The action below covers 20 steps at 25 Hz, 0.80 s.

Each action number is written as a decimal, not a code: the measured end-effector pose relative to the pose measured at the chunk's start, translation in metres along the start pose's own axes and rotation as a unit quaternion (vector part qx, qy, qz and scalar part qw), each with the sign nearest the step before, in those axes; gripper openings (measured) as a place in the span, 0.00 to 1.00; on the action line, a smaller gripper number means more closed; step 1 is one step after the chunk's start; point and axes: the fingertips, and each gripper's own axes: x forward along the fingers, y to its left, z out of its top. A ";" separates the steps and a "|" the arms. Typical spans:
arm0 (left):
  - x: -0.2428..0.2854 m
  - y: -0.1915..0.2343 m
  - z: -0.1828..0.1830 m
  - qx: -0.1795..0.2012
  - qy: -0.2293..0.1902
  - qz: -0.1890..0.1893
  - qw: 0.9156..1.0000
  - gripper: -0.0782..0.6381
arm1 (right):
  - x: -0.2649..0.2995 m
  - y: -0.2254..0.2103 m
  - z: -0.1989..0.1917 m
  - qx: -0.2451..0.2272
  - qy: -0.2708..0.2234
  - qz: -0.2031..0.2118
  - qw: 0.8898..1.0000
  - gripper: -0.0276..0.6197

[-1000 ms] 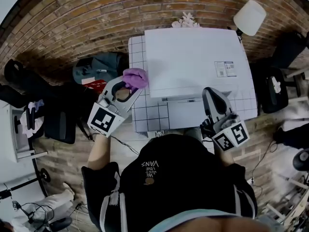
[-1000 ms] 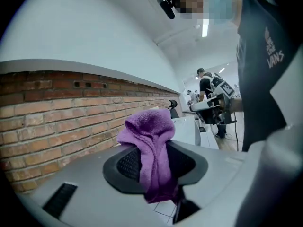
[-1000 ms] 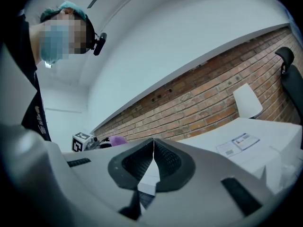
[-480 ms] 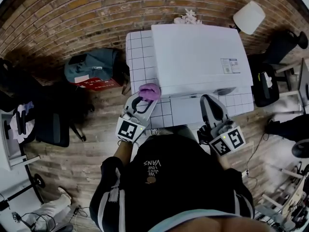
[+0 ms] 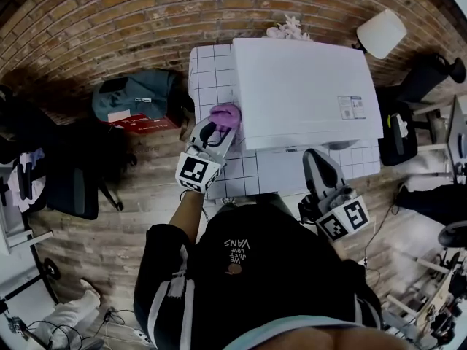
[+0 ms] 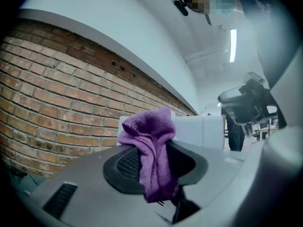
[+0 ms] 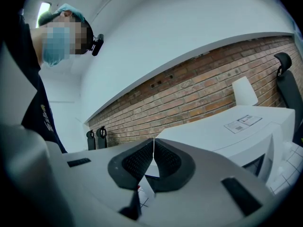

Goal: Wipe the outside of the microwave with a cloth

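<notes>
A white microwave (image 5: 303, 86) stands on a white tiled table (image 5: 208, 71) against the brick wall. My left gripper (image 5: 217, 127) is shut on a purple cloth (image 5: 225, 114), which rests against the microwave's left side near its front corner. In the left gripper view the cloth (image 6: 152, 148) bunches up between the jaws with the microwave (image 6: 199, 129) behind it. My right gripper (image 5: 315, 159) is shut with nothing in it, just in front of the microwave's door; in its own view its tips (image 7: 153, 145) meet and the microwave (image 7: 236, 131) lies to the right.
A dark bag with a red box (image 5: 135, 100) sits on the floor left of the table. A white lamp shade (image 5: 381, 31) stands behind the microwave at the right. Dark chairs (image 5: 401, 133) crowd the right side. A small white ornament (image 5: 287, 29) is behind the microwave.
The left gripper with the cloth dropped toward the microwave's front left corner, then moved back up along its left side. The right gripper stayed almost still in front.
</notes>
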 end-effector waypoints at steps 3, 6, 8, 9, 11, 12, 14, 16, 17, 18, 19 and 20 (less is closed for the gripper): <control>0.026 0.030 -0.001 -0.004 -0.006 0.007 1.000 0.31 | -0.001 -0.003 0.000 -0.003 0.001 -0.008 1.000 0.05; 0.053 0.064 -0.004 -0.006 -0.004 0.015 1.000 0.31 | -0.005 -0.007 -0.001 -0.002 0.003 -0.020 1.000 0.05; 0.072 0.086 -0.003 -0.004 -0.003 0.022 1.000 0.31 | -0.009 -0.011 -0.002 -0.002 0.006 -0.031 0.999 0.05; 0.081 0.096 -0.002 -0.003 -0.004 0.025 1.000 0.31 | -0.012 -0.013 -0.004 -0.002 0.009 -0.038 0.999 0.05; 0.097 0.114 0.001 -0.007 -0.007 0.031 0.999 0.31 | -0.017 -0.019 -0.006 0.000 0.014 -0.052 0.999 0.05; 0.103 0.122 0.002 -0.009 -0.007 0.034 0.999 0.31 | -0.019 -0.022 -0.006 0.000 0.014 -0.058 0.998 0.05; 0.114 0.136 0.002 -0.013 -0.005 0.040 0.999 0.31 | -0.021 -0.026 -0.006 0.001 0.012 -0.066 0.998 0.05; 0.120 0.143 0.003 -0.014 -0.005 0.046 0.999 0.31 | -0.024 -0.028 -0.006 0.001 0.014 -0.071 0.997 0.05; 0.121 0.145 0.004 -0.013 -0.006 0.048 0.999 0.31 | -0.024 -0.028 -0.005 0.001 0.014 -0.072 0.997 0.05; 0.120 0.145 0.004 -0.014 -0.008 0.050 0.999 0.31 | -0.024 -0.028 -0.004 0.000 0.011 -0.071 0.997 0.05; 0.118 0.144 0.004 -0.016 -0.011 0.052 0.998 0.31 | -0.024 -0.028 -0.002 -0.001 0.009 -0.070 0.998 0.05; 0.114 0.143 0.004 -0.018 -0.014 0.054 0.998 0.31 | -0.023 -0.028 -0.001 -0.001 0.007 -0.068 0.998 0.05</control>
